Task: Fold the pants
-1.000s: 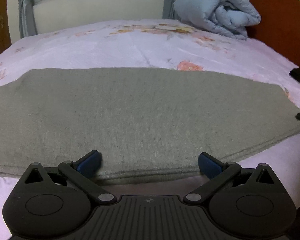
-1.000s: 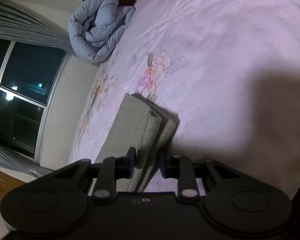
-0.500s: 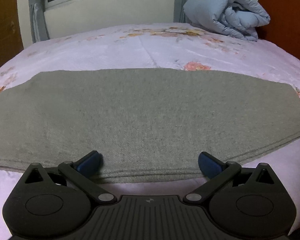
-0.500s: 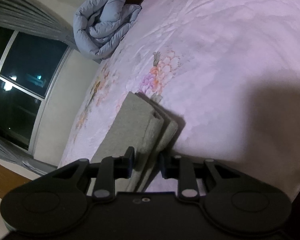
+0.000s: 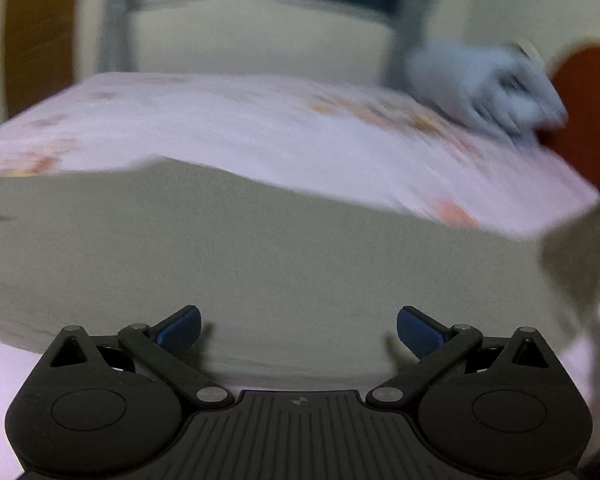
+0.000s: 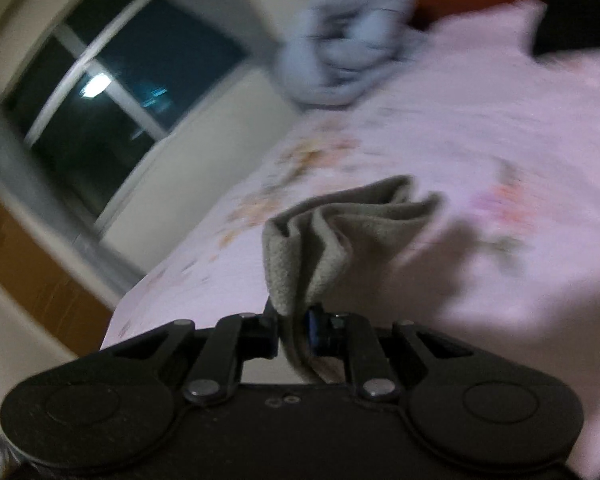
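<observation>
The grey pants [image 5: 260,248] lie folded lengthwise across the pink bed sheet [image 5: 220,120], filling the middle of the blurred left wrist view. My left gripper [image 5: 298,320] hovers at their near edge, jaws wide apart with nothing pinched between the blue pads. At the right, one end of the pants [image 5: 572,256] is raised off the bed. In the right wrist view my right gripper [image 6: 294,328] has its jaws closing tight on that bunched end of the pants [image 6: 340,232], which hangs in folds above the sheet.
A rolled blue-grey duvet [image 5: 484,88] sits at the far right by the brown headboard [image 5: 592,108]. A dark window [image 6: 112,92] and wall lie beyond the bed. A dark object [image 6: 572,36] rests near the headboard.
The right gripper closed on the pants' end and lifted it off the bed while rolling. The left gripper, still open, shifted sideways and up; both views are now blurred by motion.
</observation>
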A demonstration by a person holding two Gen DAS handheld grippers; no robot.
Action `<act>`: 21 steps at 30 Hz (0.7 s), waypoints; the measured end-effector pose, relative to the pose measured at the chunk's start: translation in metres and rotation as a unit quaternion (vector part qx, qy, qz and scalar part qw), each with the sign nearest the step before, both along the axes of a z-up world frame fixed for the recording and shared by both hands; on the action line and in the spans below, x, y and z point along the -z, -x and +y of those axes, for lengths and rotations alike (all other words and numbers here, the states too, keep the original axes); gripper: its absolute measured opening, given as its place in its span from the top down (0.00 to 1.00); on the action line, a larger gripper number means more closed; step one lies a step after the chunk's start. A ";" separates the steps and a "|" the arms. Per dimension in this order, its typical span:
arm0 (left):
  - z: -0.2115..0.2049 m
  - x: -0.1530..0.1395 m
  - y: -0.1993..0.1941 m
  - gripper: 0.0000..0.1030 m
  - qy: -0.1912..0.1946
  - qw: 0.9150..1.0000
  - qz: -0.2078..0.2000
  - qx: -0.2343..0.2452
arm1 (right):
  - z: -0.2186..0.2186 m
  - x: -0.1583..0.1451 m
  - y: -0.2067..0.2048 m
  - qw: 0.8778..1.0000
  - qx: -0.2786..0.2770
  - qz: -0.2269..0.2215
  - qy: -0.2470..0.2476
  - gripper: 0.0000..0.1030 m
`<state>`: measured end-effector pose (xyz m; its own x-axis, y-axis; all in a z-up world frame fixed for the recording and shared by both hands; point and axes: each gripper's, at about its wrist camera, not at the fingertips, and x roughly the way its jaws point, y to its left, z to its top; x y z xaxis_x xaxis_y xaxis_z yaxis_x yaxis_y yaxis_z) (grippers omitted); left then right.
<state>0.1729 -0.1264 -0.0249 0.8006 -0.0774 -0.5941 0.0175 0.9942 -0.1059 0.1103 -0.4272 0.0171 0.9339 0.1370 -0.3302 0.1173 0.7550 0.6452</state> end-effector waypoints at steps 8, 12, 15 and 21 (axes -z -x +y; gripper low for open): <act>0.213 -0.019 0.036 0.00 0.030 0.985 -0.025 -0.169 | 0.209 0.027 -0.067 0.985 -0.140 0.021 0.101 0.95; 0.245 0.002 0.054 0.00 0.058 0.979 -0.015 -0.196 | 0.313 0.078 -0.074 0.942 -0.242 0.071 0.220 0.80; 0.248 0.017 0.059 0.00 0.075 0.978 -0.009 -0.197 | 0.311 0.062 -0.049 0.943 -0.246 0.021 0.221 0.66; 0.241 0.021 0.044 0.00 0.076 0.981 -0.008 -0.176 | 0.282 0.044 -0.062 0.957 -0.201 0.023 0.207 0.69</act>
